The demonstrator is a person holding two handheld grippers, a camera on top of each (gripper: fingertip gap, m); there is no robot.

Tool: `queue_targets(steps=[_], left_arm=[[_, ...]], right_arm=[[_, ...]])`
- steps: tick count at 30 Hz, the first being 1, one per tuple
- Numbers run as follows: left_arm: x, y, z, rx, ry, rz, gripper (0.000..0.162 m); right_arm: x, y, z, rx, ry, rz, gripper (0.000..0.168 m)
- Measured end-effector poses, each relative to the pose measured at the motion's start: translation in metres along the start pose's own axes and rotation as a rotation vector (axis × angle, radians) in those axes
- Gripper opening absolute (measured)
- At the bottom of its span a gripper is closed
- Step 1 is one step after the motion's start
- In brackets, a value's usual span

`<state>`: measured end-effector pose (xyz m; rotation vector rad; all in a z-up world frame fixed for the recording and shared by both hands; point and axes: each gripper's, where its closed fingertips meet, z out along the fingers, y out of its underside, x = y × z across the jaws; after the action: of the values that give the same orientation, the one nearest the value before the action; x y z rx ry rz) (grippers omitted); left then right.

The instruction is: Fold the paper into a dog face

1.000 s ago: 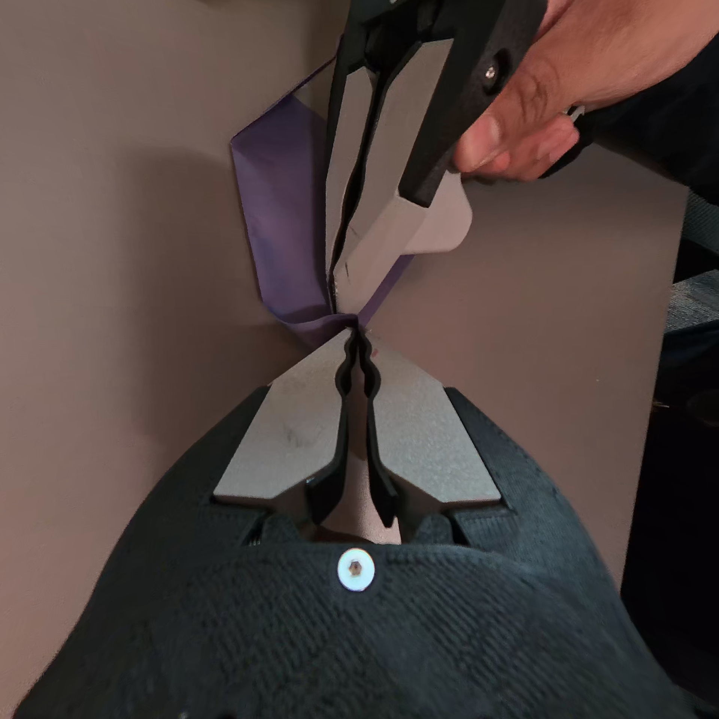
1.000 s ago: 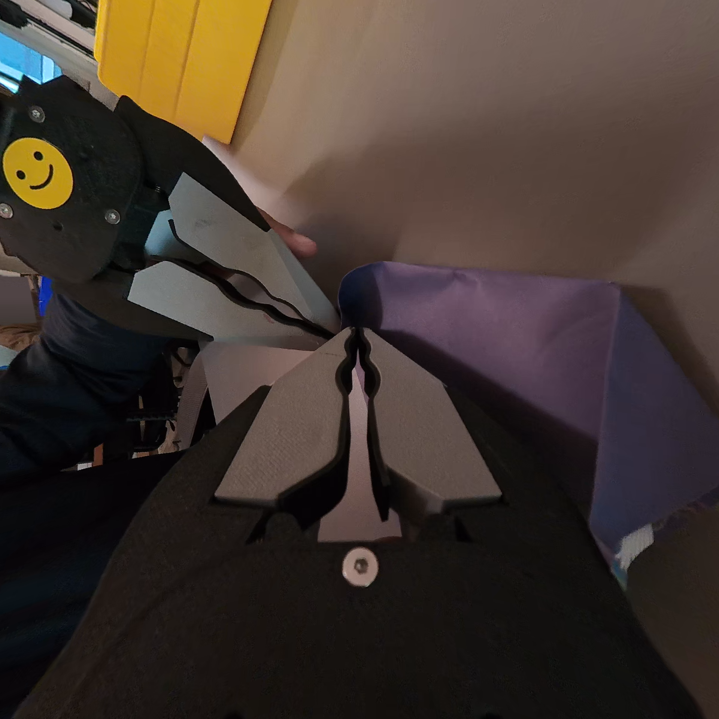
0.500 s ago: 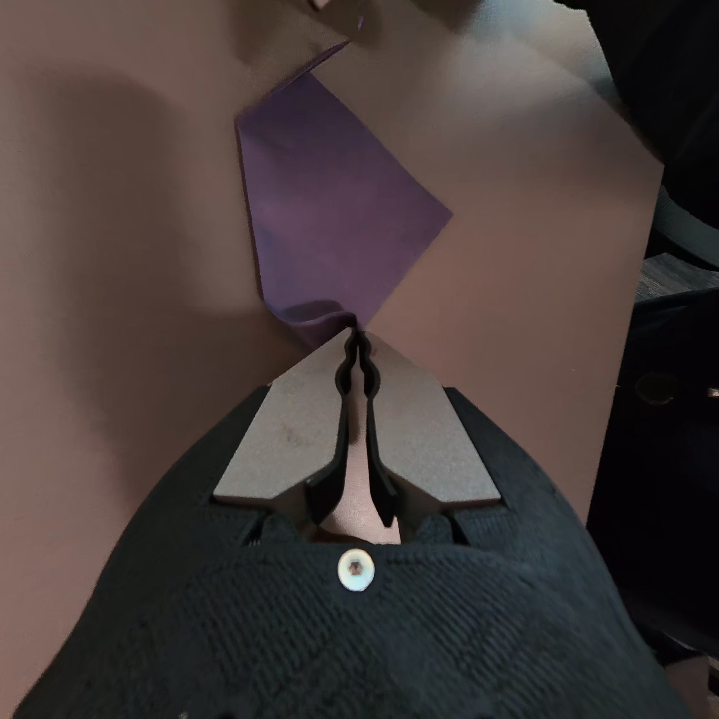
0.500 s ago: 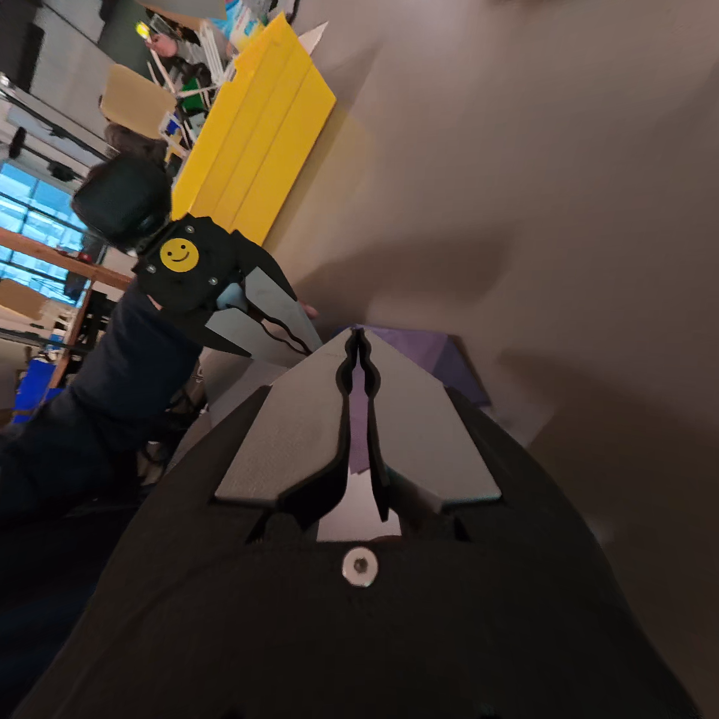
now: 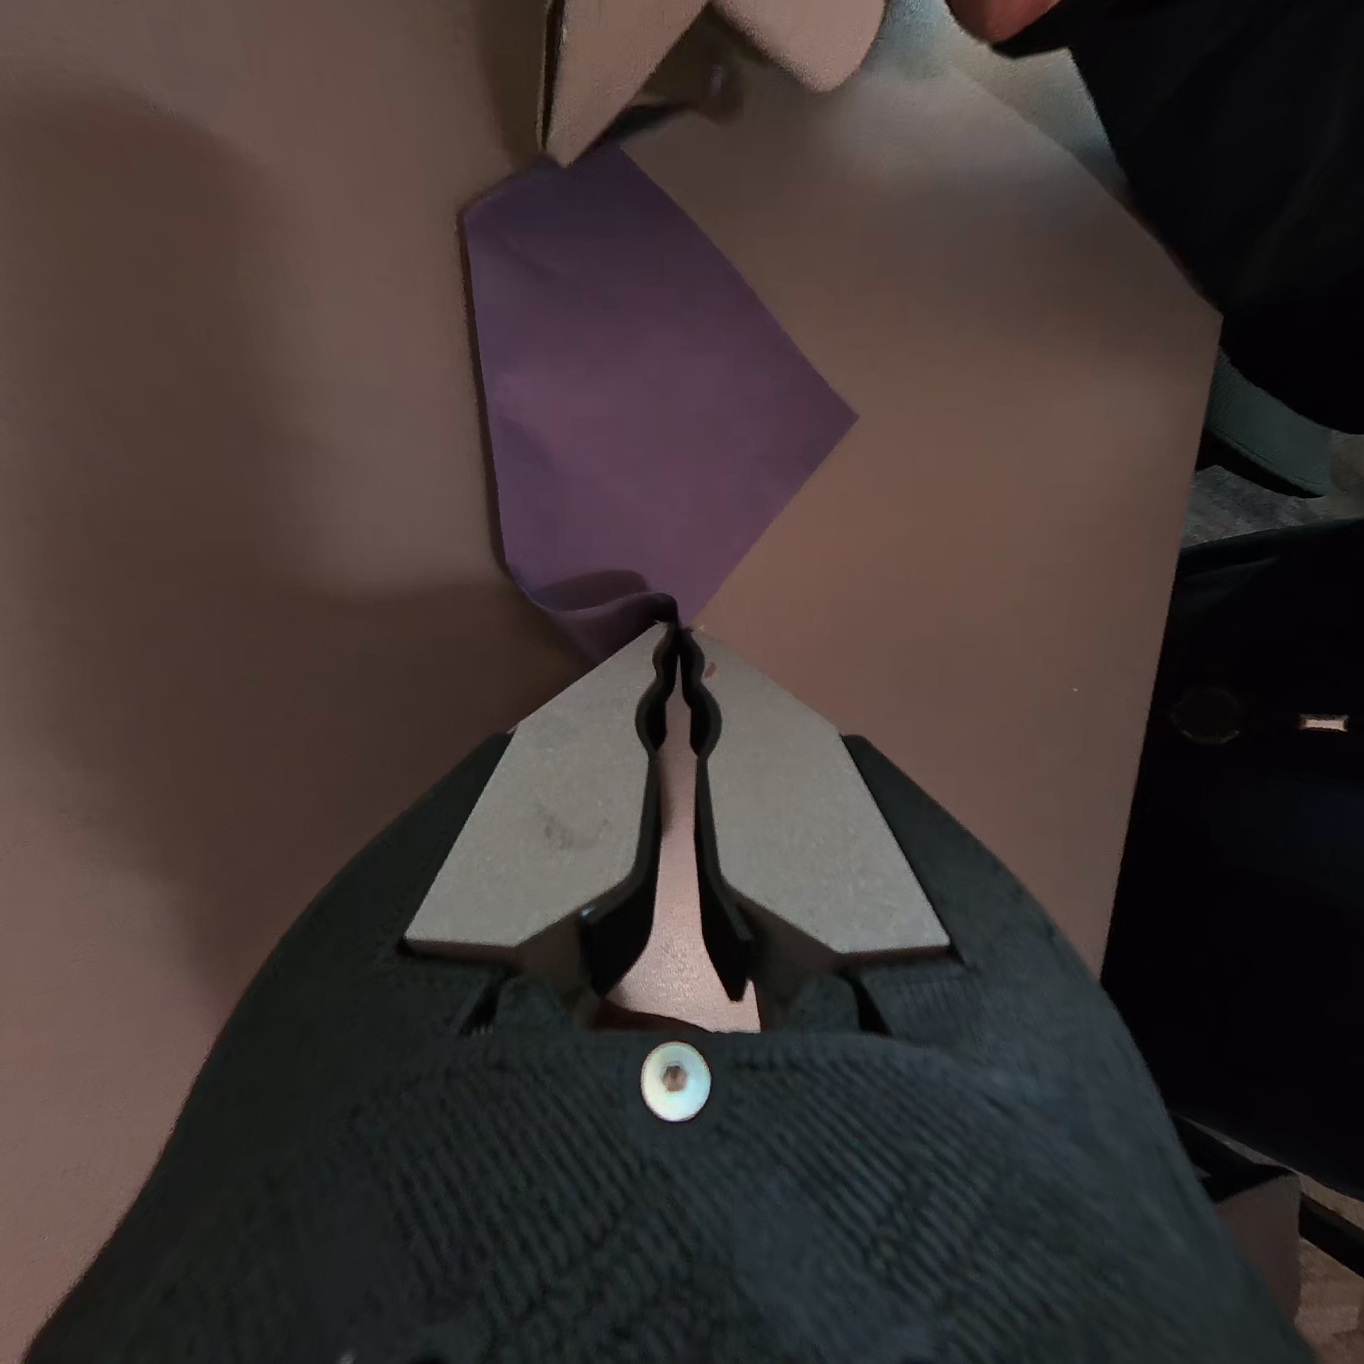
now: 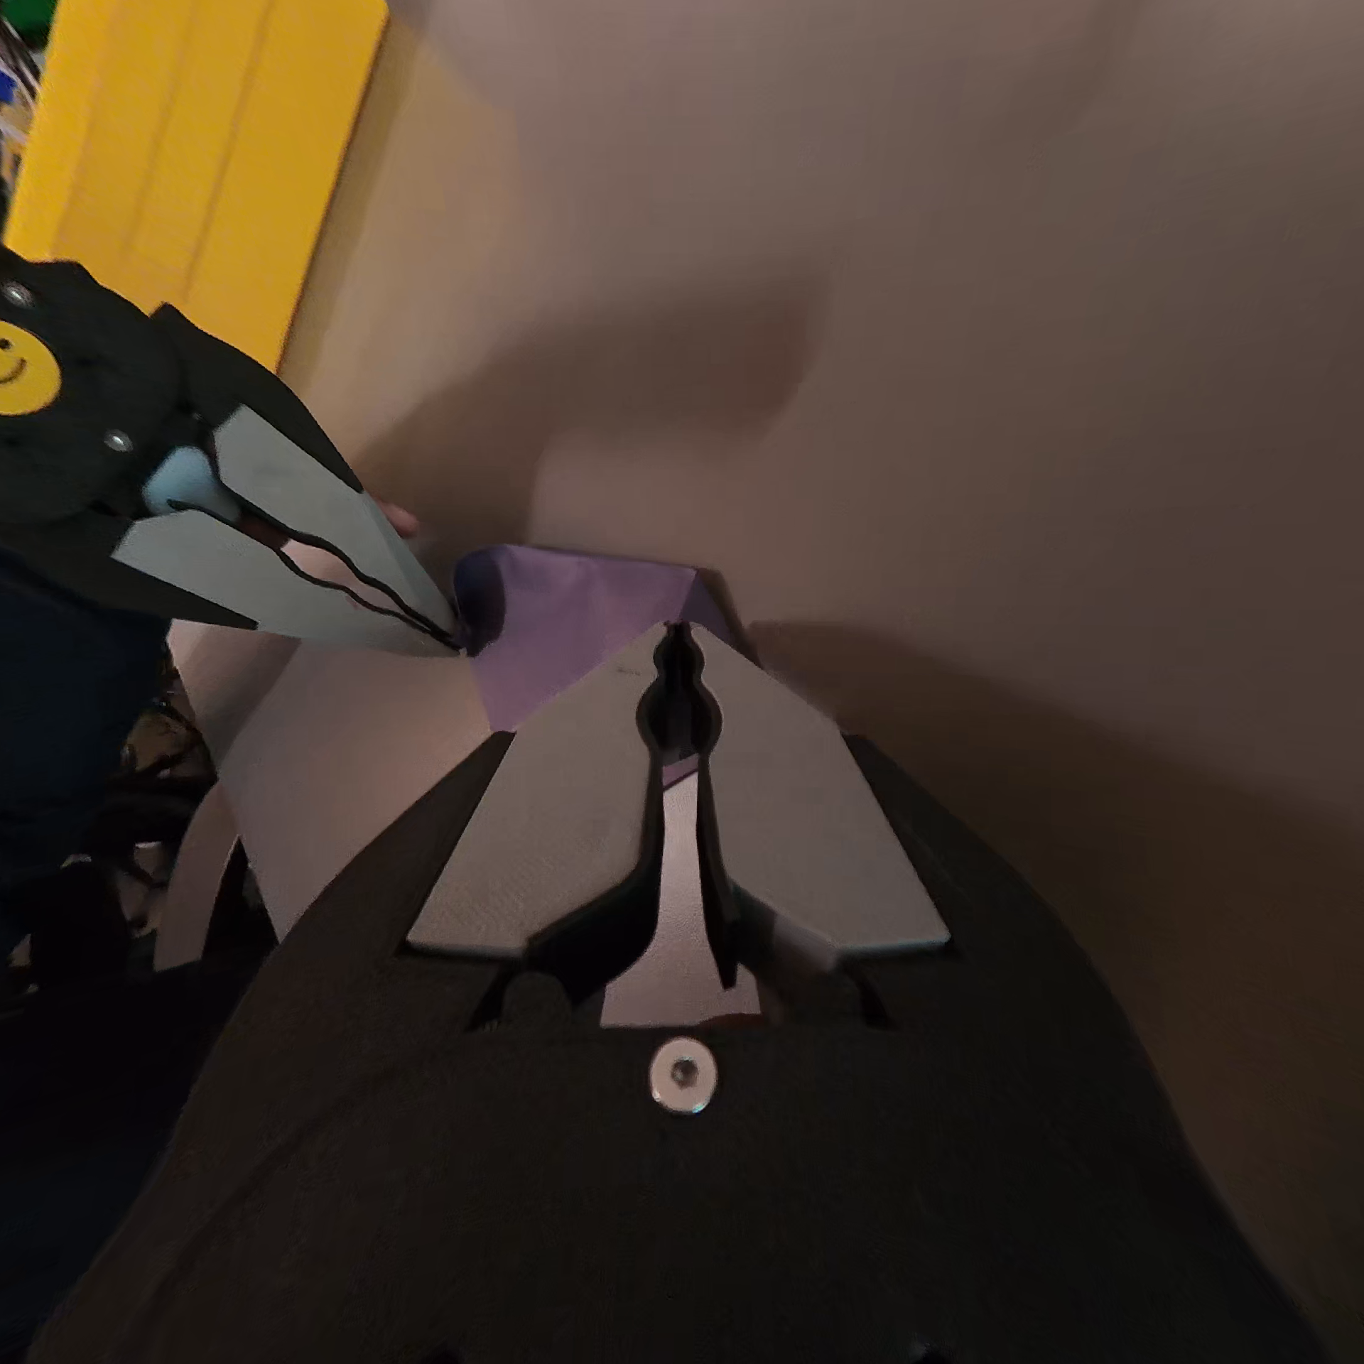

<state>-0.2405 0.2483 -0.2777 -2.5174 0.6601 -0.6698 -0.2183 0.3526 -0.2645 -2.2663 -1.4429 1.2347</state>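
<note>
The folded purple paper (image 5: 627, 384) lies flat on the tan table (image 5: 221, 457). My left gripper (image 5: 675, 629) is shut on its near corner, which curls up a little. My right gripper (image 5: 553, 147) is at the paper's far corner, at the top of the left wrist view, and its tip touches the paper or hangs just over it. In the right wrist view the right gripper (image 6: 677, 627) is shut, with its tips over the paper (image 6: 561, 627). I cannot tell whether it grips the paper. The left gripper (image 6: 452, 643) pinches the curled corner at the left.
The table's right edge (image 5: 1181, 517) runs close to the paper, with dark floor and furniture beyond it. A yellow panel (image 6: 184, 147) lies on the table behind the left gripper. A dark sleeve (image 6: 66, 701) is at the left. The gap from one gripper's tips to the other's is roughly 11 cm. To reach the yellow panel (image 6: 184, 147) in a straight line is about 30 cm for my left fingers, about 40 cm for my right.
The right gripper left its spot beside the left gripper's tips, lifted away, and has now come down at the paper's far corner. The left gripper kept its hold on the near corner.
</note>
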Motion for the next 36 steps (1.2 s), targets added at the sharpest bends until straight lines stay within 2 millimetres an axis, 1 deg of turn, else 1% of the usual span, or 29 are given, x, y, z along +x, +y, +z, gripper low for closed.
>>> queue_targets(steps=[4,10,15,18,23,29,33,36], left_arm=[[0.000,-0.001,-0.001,0.015,0.002,0.000,0.000],[0.000,-0.005,-0.001,0.049,0.014,-0.001,0.000],[-0.002,-0.002,0.000,0.046,-0.017,0.017,0.000],[0.001,-0.007,0.000,0.063,-0.015,0.032,0.000],[0.001,-0.012,0.000,0.075,-0.012,0.039,0.000],[0.000,-0.008,0.006,0.060,-0.047,0.045,0.000],[-0.001,-0.008,0.006,0.060,-0.055,0.050,0.000],[0.000,-0.008,0.006,0.056,-0.060,0.062,0.000]], right_arm=[[0.004,0.010,0.009,-0.049,0.018,0.001,0.000],[0.003,0.009,0.010,-0.040,0.020,-0.003,0.000],[0.001,0.009,0.011,-0.036,0.009,0.001,0.000],[-0.004,0.010,0.015,-0.045,-0.026,0.015,0.000],[-0.005,0.010,0.015,-0.041,-0.033,0.026,0.000],[-0.006,0.010,0.016,-0.036,-0.023,0.018,0.000],[-0.021,0.005,0.018,-0.019,-0.092,0.007,0.000],[-0.035,0.001,0.024,-0.025,-0.137,-0.011,0.000]])
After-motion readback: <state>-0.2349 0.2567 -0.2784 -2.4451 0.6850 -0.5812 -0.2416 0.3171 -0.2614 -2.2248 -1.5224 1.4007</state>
